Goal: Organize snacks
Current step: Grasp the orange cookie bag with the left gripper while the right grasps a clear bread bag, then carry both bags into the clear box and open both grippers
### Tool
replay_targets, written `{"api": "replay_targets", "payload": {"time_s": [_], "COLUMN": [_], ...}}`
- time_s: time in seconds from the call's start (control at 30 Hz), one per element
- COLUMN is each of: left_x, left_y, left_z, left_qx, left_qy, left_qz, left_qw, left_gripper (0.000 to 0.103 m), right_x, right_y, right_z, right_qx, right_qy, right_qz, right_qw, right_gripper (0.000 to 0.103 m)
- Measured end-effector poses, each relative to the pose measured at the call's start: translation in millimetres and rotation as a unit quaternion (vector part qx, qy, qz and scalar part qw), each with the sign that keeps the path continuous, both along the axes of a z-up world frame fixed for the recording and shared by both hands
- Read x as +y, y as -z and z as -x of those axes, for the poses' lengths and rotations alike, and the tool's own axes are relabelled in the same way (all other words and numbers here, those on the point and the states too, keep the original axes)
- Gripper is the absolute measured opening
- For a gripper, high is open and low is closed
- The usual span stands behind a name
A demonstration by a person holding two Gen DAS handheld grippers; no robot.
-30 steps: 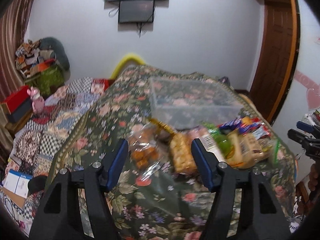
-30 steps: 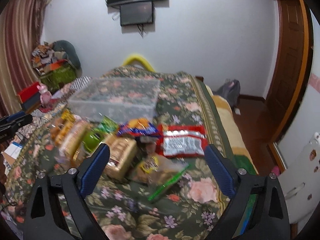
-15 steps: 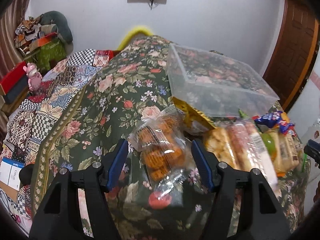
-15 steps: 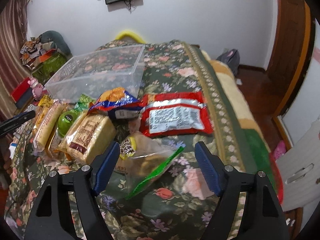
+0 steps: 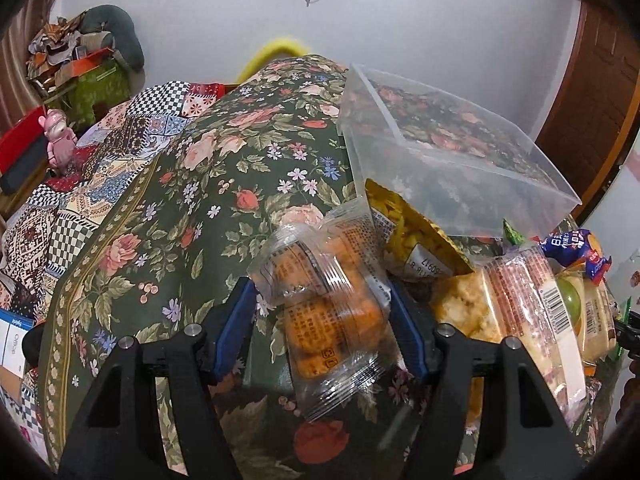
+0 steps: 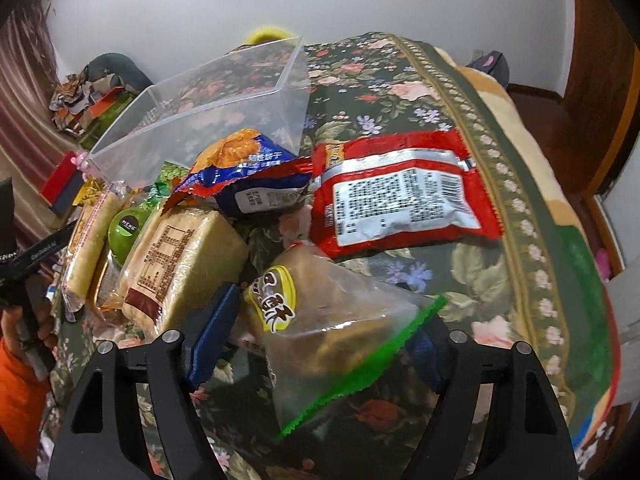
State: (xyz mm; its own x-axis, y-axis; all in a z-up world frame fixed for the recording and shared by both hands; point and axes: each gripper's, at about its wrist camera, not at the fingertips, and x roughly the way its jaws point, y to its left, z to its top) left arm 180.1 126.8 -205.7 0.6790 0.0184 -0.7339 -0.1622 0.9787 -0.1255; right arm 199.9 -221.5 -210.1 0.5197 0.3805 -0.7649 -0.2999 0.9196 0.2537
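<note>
Left gripper [image 5: 322, 326]: fingers straddle clear pack of orange biscuits [image 5: 330, 312], blue pads hard against its sides; whether they press, cannot tell. Right gripper [image 6: 316, 340]: fingers closing around clear green-edged bag [image 6: 332, 332], pads not visibly pressing. Both packs lie on floral bedspread [image 5: 192, 216]. Beyond: red packet [image 6: 400, 196], blue packet [image 6: 248, 176], empty clear bin [image 6: 224, 104].

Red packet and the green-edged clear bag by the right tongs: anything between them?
Right wrist view: only bare floral cover between the red packet and the green-edged bag.
</note>
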Motion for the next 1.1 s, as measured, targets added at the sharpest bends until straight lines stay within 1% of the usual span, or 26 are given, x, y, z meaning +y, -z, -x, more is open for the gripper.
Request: {"api": "replay_targets", "payload": {"time_s": [0.03,0.07,0.1,0.13,0.17,0.2,0.27,0.43,0.57,0.63,0.8,0.97,1.1], "left_x": [0,0,0,-1,-3,-4,-6,-5,-1,1,-4,-12,-18], "left_y": [0,1,0,0,0,0,-1,-7,-17,-25,-53,-76,-93], "left_z": [0,0,1,2,2,3,6,20,35,42,53,53,46], "left_qx": [-0.001,-0.001,-0.001,-0.001,-0.001,-0.001,-0.002,0.002,-0.005,-0.013,-0.041,-0.065,-0.081], "left_qy": [0.004,0.010,0.013,0.014,0.017,0.019,0.017,0.013,0.010,0.009,0.016,0.027,0.035], "left_qz": [0.005,0.012,0.015,0.012,0.010,0.006,-0.004,-0.011,-0.012,-0.010,-0.020,-0.020,-0.017], "left_qw": [1.0000,0.9999,0.9998,0.9998,0.9998,0.9998,0.9998,0.9999,0.9999,0.9998,0.9988,0.9973,0.9959], "left_gripper": [0.061,0.054,0.052,0.051,0.047,0.045,0.044,0.042,0.042,0.042,0.042,0.042,0.042], "right_x": [1,1,1,0,0,-1,-3,-4,-7,-9,-13,-10,-2], "right_y": [0,-1,-2,-3,-4,-5,-8,-15,-24,-29,-48,-69,-86], "right_z": [1,1,3,4,4,4,5,10,15,17,18,18,9], "right_qx": [-0.002,-0.003,-0.006,-0.008,-0.009,-0.011,-0.015,-0.028,-0.045,-0.052,-0.077,-0.106,-0.131], "right_qy": [-0.002,-0.003,-0.003,-0.004,-0.004,-0.005,-0.006,-0.001,0.009,0.013,0.018,0.016,0.007], "right_qz": [-0.002,-0.004,-0.005,-0.008,-0.009,-0.011,-0.018,-0.006,0.003,0.000,-0.003,-0.009,-0.017], "right_qw": [1.000,1.000,1.000,1.000,1.000,1.000,1.000,1.000,0.999,0.999,0.997,0.994,0.991], "right_gripper": [0.068,0.065,0.062,0.061,0.057,0.051,0.047,0.044,0.043,0.043,0.043,0.043,0.043]}}
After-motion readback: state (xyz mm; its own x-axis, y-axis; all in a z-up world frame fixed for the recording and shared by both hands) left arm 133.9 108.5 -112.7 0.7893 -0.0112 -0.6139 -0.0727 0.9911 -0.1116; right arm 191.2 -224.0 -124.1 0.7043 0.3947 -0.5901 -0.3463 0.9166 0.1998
